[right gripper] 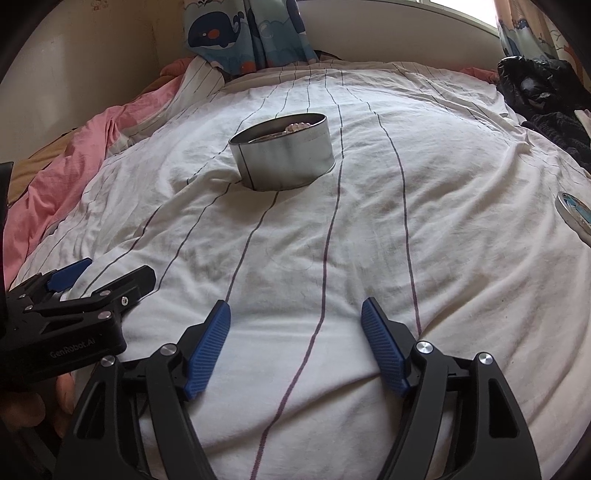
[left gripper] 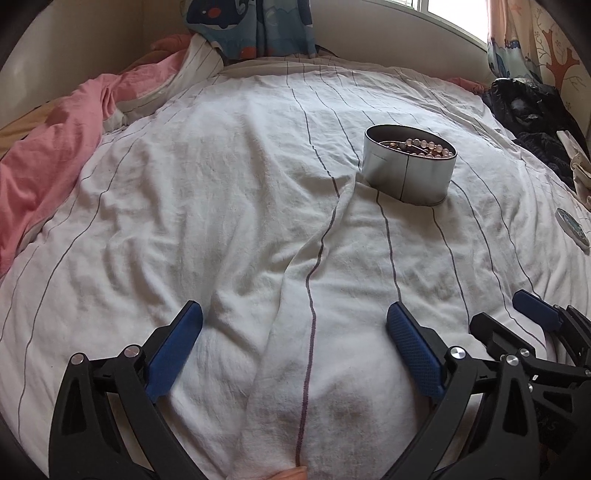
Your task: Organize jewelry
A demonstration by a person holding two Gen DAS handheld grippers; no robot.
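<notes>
A round silver tin stands open on the striped white bedsheet, with a pink bead bracelet lying inside it among other pieces. My left gripper hovers low over the sheet in front of the tin, jaws open wide with only fabric between them. My right gripper is also open and empty, nearer than the tin and to its right. Each gripper shows in the other's view: the right gripper at the lower right, the left gripper at the lower left.
A round lid with a blue picture lies at the right edge of the bed. Dark clothing is heaped at the back right. A pink quilt is bunched along the left. Whale-print curtains hang behind.
</notes>
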